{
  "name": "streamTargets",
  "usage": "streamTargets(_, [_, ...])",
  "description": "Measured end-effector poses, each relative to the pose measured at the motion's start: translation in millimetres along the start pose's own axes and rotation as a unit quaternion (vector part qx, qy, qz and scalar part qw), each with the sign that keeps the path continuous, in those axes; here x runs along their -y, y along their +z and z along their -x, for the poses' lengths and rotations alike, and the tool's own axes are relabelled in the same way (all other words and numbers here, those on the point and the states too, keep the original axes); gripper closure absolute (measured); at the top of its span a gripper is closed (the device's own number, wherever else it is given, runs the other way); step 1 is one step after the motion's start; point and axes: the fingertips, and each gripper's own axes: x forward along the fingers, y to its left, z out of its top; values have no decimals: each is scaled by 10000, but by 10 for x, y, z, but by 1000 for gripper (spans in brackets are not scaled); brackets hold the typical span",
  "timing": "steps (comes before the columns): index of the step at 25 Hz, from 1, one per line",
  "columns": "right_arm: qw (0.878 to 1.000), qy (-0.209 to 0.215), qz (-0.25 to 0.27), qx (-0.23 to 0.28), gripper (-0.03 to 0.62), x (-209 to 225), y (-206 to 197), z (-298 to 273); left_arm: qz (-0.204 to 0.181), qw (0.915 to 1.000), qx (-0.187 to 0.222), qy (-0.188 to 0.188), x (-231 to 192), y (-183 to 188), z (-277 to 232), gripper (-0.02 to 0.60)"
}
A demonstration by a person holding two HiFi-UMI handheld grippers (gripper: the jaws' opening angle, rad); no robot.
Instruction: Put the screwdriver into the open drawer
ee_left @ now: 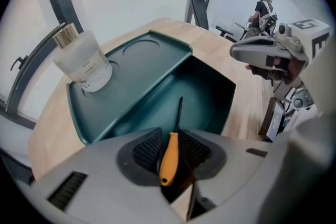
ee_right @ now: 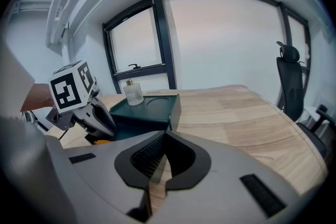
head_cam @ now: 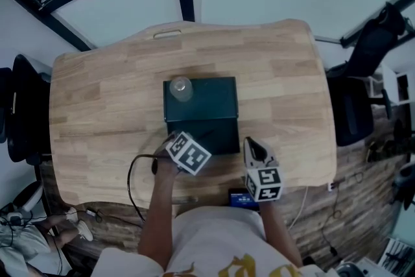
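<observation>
A dark green cabinet (head_cam: pixel 201 100) stands mid-table with its drawer (head_cam: pixel 214 134) pulled open toward me. In the left gripper view, the screwdriver's orange handle (ee_left: pixel 169 157) is clamped between the pads, and its black shaft (ee_left: pixel 179 112) points down into the open drawer (ee_left: pixel 202 94). My left gripper (head_cam: pixel 174 139) is shut on it at the drawer's front left corner. The right gripper (head_cam: pixel 251 144) hovers just right of the drawer, jaws shut with nothing in them. The right gripper view shows the left gripper (ee_right: pixel 79 107) beside the cabinet (ee_right: pixel 147 110).
A clear bottle (head_cam: pixel 181 88) with a cap stands on the cabinet's top, near its back left corner. A black cable (head_cam: pixel 133 172) loops on the table near the front edge. A small blue object (head_cam: pixel 243 199) lies at that edge. Office chairs (head_cam: pixel 360 107) flank the table.
</observation>
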Motion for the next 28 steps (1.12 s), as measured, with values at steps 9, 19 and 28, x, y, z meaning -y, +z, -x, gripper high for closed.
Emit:
streamTargets(9, [9996, 39, 178, 203, 595, -39, 108, 98, 246, 9966, 623, 484, -161, 24, 204, 581])
streamTargets(19, [9977, 166, 405, 519, 595, -185, 268, 192, 666, 9772, 1912, 633, -116, 90, 517, 581])
streamTargets(28, [9963, 263, 312, 752, 595, -327, 428, 325, 993, 9450, 2988, 884, -129, 97, 908, 581])
